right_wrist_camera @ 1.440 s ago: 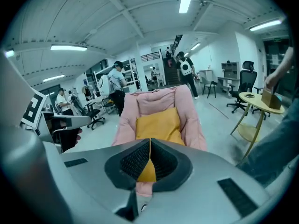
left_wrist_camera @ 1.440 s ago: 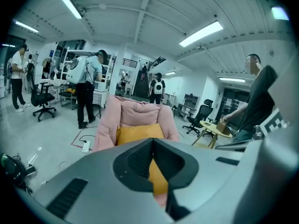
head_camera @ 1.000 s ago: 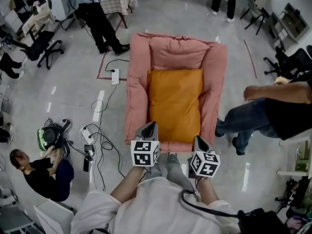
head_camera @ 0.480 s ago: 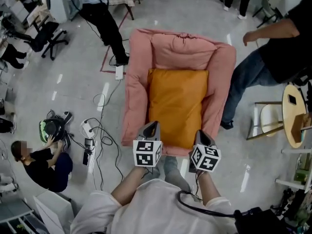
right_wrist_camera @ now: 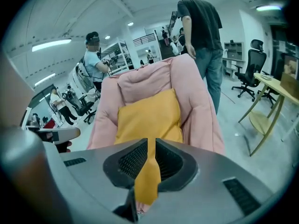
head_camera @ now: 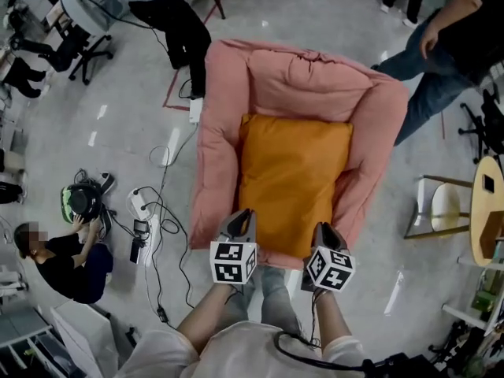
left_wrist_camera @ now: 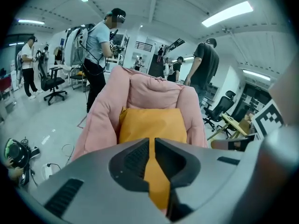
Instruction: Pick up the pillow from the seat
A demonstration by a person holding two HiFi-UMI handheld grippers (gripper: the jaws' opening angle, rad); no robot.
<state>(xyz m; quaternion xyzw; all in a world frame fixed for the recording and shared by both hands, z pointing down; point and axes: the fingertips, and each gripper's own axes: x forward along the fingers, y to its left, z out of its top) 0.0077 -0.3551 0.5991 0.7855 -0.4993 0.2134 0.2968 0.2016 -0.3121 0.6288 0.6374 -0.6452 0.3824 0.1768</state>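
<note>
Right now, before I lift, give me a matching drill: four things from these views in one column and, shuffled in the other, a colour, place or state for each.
Things:
1. pillow
2. armchair
3. right gripper
4. round wooden table

Descriptions:
A. pink
B. shut, holding nothing, near the seat's front edge
C. orange, lying on the seat
D. at the right edge of the head view

Pairs: 1-C, 2-A, 3-B, 4-D
</note>
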